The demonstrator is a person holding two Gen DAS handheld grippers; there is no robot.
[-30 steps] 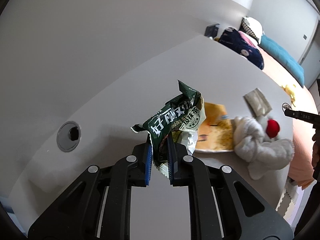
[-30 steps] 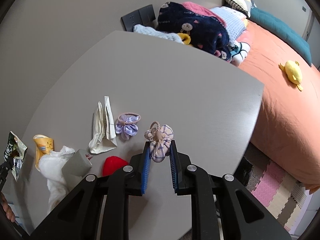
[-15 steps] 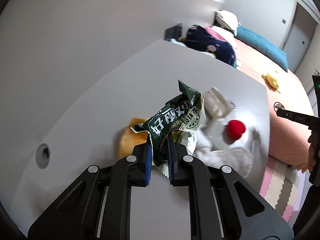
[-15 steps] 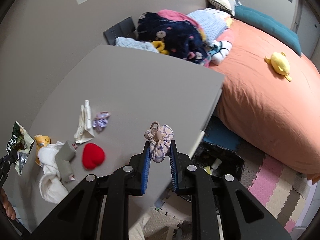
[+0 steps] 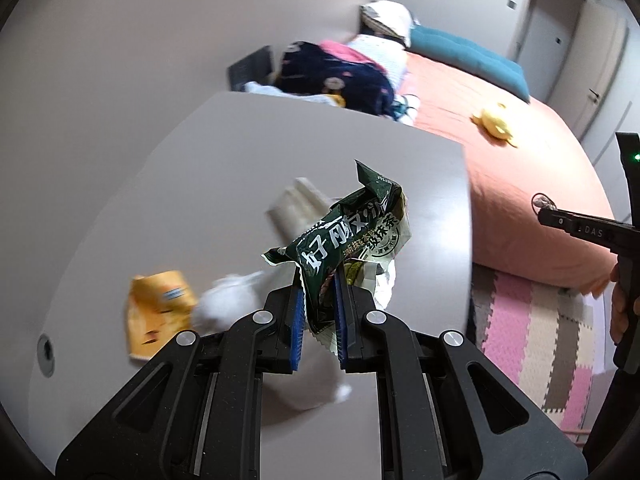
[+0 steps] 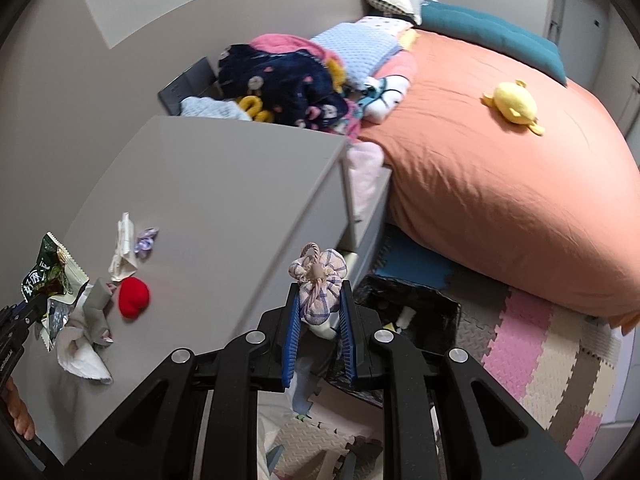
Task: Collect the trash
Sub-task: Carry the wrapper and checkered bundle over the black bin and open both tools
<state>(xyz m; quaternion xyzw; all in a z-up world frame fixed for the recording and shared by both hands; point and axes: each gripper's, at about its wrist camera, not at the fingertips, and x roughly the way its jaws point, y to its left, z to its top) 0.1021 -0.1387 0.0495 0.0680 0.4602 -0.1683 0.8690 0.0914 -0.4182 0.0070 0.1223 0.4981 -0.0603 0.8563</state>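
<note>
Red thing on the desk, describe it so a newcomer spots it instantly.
Start at the grey desk beside the orange bed. Near its front-left corner lies a cluster of litter: white crumpled tissue, a cream wrapper, a lilac scrunchie. The red plush blob is the only red, rounded item there.

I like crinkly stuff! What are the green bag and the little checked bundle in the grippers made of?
The green bag looks like thin shiny plastic film: it has creases, printed writing and a zigzag sealed edge. The checked bundle looks like soft woven cloth, matte and puckered, gathered by a cord.
</note>
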